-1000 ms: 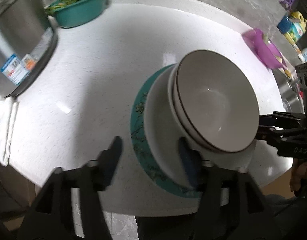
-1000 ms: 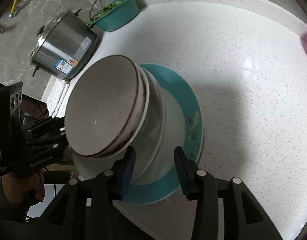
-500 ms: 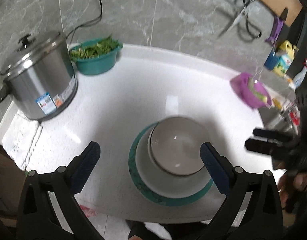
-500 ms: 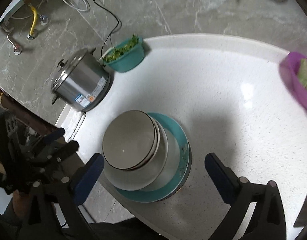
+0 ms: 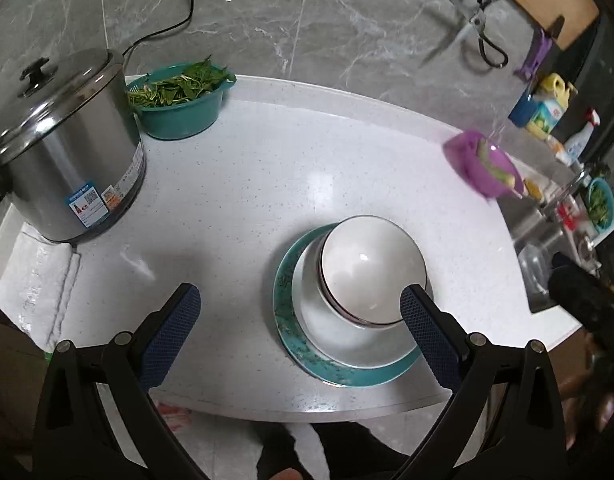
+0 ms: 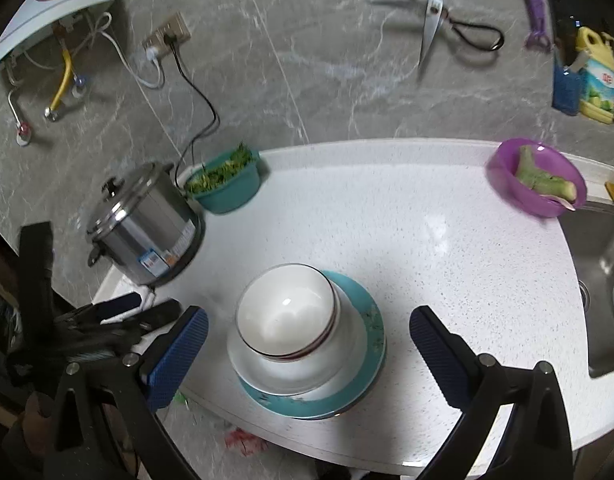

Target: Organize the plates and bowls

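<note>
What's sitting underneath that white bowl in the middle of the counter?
The top white bowl nests in a second bowl, on a white plate, on a teal plate. Anything between them is covered.

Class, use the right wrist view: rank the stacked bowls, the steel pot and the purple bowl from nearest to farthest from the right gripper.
1. Stacked bowls, just ahead of the right gripper, between its open fingers.
2. and 3. Steel pot, far left, and purple bowl, far right by the sink: too close to call.
</note>
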`<state>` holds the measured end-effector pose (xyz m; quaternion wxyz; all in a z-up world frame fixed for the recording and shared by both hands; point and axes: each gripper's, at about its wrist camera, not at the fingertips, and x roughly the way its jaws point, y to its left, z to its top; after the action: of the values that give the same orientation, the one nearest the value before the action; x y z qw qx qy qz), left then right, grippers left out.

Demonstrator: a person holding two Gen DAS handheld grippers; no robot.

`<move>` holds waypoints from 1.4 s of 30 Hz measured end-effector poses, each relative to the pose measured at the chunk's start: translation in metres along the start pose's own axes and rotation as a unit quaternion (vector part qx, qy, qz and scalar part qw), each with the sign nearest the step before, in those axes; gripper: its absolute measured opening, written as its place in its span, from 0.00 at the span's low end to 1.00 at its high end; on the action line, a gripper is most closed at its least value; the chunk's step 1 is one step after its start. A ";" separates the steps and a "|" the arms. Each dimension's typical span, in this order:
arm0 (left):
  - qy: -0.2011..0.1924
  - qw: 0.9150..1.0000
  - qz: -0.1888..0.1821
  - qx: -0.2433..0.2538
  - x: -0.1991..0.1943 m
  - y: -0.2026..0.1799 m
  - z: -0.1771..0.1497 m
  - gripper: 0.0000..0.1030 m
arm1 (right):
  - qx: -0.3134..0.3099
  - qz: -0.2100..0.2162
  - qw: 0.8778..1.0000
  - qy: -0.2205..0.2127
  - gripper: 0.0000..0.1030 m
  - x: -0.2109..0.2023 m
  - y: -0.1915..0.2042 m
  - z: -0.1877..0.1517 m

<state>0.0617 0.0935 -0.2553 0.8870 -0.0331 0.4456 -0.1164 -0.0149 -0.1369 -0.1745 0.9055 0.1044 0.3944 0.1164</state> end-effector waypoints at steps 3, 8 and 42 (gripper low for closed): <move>0.023 0.999 -0.036 0.012 0.006 -0.009 -0.007 1.00 | -0.006 -0.019 0.999 -0.027 1.00 -0.011 0.007 -0.001; 0.030 0.998 -0.049 0.004 0.006 -0.019 -0.015 1.00 | -0.021 -0.037 0.998 -0.043 1.00 -0.019 0.008 0.002; -0.022 0.998 0.054 0.000 -0.009 -0.088 0.006 1.00 | -0.065 -0.080 0.992 -0.073 1.00 -0.042 -0.019 0.010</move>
<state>0.0460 0.0097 -0.2302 0.9014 -0.0116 0.4274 -0.0677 -0.0335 -0.1680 -0.1442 0.9433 0.0216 0.3256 0.0613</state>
